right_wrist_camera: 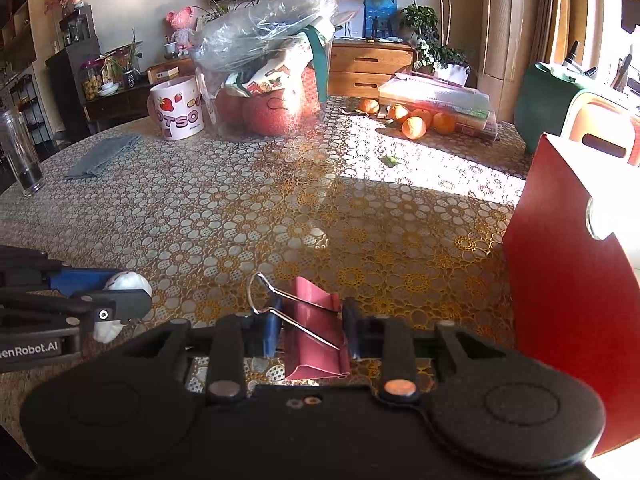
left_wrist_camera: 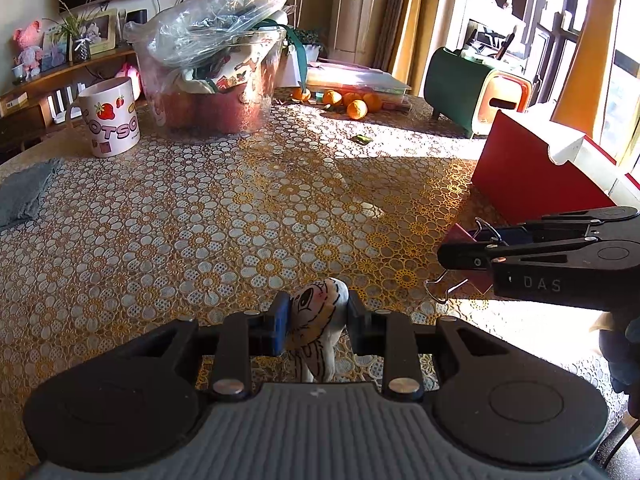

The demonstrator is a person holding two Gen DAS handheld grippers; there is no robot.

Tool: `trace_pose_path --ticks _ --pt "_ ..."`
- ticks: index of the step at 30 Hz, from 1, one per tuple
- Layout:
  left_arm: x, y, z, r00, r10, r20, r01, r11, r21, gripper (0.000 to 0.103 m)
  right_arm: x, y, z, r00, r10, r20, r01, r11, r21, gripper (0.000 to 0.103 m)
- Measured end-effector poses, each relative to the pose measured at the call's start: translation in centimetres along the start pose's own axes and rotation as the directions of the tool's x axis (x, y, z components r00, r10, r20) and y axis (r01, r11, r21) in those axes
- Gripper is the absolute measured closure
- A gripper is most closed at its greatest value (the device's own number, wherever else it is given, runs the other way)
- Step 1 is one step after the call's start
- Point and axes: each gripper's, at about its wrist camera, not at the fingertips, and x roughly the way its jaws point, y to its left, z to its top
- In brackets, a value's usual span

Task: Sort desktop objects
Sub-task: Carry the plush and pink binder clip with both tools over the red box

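Holding a small white toy [left_wrist_camera: 318, 312], the left gripper [left_wrist_camera: 318, 322] has its jaws clenched on it, low over the tabletop [left_wrist_camera: 200, 220].

Right view: right gripper [right_wrist_camera: 310, 330] jaws pinch the pink binder clip [right_wrist_camera: 316, 328]. Lift straight, squeeze steady, then go to the red box [right_wrist_camera: 560, 280].

A home living room: a lace-clothed table [right_wrist_camera: 240, 208] with a strawberry mug [right_wrist_camera: 176, 110], oranges [right_wrist_camera: 414, 127], houseplants [right_wrist_camera: 424, 24] and curtains [left_wrist_camera: 404, 20].
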Motion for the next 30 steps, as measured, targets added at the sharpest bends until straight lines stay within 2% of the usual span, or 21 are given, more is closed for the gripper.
trace_pose_path --ticks 9,20,30 --pt "-2.7 -3.4 1.4 0.997 -0.06 0.048 0.058 0.997 0.05 0.075 -5.4 -1.2 0.2 0.998 0.032 0.049 -0.034 0.999 0.029 0.071" --pt "-5.9 -9.6 3.5 0.98 -0.164 0.116 0.151 0.981 0.118 0.075 -11.9 -3.9 0.4 0.991 0.024 0.131 -0.033 0.998 0.061 0.071" --pt "-5.5 -16.6 6.5 0.962 -0.237 0.133 0.205 0.955 0.215 0.075 -15.6 -9.2 0.6 0.98 -0.058 0.193 0.037 0.993 0.113 0.071"
